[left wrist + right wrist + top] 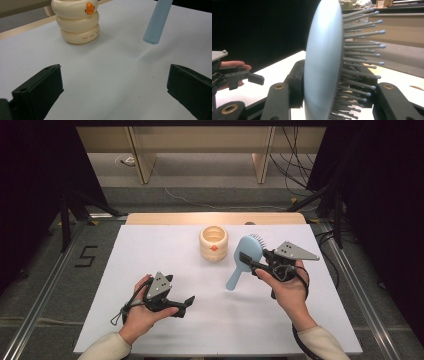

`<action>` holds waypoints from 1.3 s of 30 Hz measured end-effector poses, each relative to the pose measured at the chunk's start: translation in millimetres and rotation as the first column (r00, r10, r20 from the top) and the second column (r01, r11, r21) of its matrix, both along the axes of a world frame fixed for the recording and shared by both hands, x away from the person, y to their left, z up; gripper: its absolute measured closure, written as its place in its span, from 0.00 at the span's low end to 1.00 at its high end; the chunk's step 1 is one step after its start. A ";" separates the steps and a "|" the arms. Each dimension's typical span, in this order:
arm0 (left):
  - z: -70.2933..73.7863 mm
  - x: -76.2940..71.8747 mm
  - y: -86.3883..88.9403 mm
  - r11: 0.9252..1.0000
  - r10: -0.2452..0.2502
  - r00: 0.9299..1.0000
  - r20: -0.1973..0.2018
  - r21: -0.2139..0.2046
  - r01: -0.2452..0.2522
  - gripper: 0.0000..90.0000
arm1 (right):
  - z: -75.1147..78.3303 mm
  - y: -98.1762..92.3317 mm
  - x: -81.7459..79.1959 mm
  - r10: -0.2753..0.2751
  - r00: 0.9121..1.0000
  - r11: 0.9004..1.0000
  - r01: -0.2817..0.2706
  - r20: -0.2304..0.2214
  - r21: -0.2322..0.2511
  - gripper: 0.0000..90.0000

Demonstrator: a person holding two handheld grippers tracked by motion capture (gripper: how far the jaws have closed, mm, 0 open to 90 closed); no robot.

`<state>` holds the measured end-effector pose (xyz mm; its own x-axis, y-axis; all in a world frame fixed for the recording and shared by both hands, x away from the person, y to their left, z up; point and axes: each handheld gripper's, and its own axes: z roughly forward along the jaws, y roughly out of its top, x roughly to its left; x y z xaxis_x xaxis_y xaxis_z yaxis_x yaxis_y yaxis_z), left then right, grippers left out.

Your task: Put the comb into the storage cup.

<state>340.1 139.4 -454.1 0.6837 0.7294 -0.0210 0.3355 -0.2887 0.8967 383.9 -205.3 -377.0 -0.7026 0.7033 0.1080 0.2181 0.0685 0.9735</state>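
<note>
At roughly seven o'clock on the white desk (150, 245), the left tongs (187, 304) rest low over the surface in the person's left hand (142, 312), with their tips directed toward three o'clock. Their jaws stand spread apart with nothing between them; the left gripper view confirms bare desk surface between the two black jaws. A grey three-cornered plate (159, 285) sits on top of this unit. Near the desk centre, toward twelve o'clock, stands a cream ringed cup (214, 243) bearing an orange beak mark; it is upright and well apart from both tongs. In the left gripper view the cup (78, 21) appears at eleven o'clock, and the end of the light blue hairbrush handle (156, 22) at one o'clock, raised clear of the desk with its shadow beneath. At about three o'clock on the desk, the right tongs (248, 260) are carried in the person's right hand (285, 287) and are pinching the light blue hairbrush (245, 260) at its head. The handle slopes down toward seven o'clock, and the bristles face away toward one o'clock. In the right gripper view the brush head (323, 62) stands on edge between the jaws, one jaw against the smooth back and the other among the bristles. The brush lies just beside the cup, not touching it.
</note>
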 end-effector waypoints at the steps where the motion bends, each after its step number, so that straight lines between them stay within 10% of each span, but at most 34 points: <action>1: 0.5 -0.1 0.2 1.000 0.001 1.000 0.003 -0.001 -0.001 0.00 | 0.4 0.0 0.4 0.000 1.000 1.000 0.000 0.002 -0.002 0.57; 39: 0.6 -0.3 -0.5 1.000 -0.001 1.000 0.008 -0.001 0.001 0.00 | 7.1 2.8 12.5 -0.032 0.999 0.999 0.032 0.022 -0.019 0.57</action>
